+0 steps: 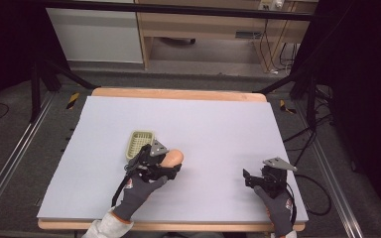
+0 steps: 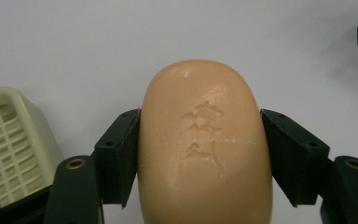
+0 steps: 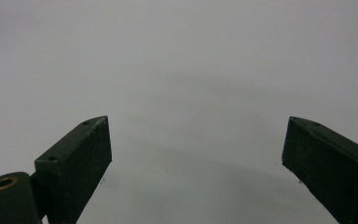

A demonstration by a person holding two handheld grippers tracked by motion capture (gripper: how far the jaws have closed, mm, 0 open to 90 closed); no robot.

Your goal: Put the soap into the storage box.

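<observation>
Left gripper view: soap [image 2: 205,144] clamped btwn jaws of left gripper [image 2: 200,154], dish [image 2: 9,149] just left of jaws. Right gripper [image 3: 196,158] jaws wide apart, empty. Risk: slick soap squirts out if squeezed harder.

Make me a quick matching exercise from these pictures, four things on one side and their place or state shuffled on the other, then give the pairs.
Things:
1. bar of soap
2. soap dish
3. left gripper
4. right gripper

States:
A. open, with nothing between its jaws
B. pale green, with a grid floor and nothing in it
C. peach, stamped with characters
D. shut on the soap

Pairs: 1-C, 2-B, 3-D, 4-A
</observation>
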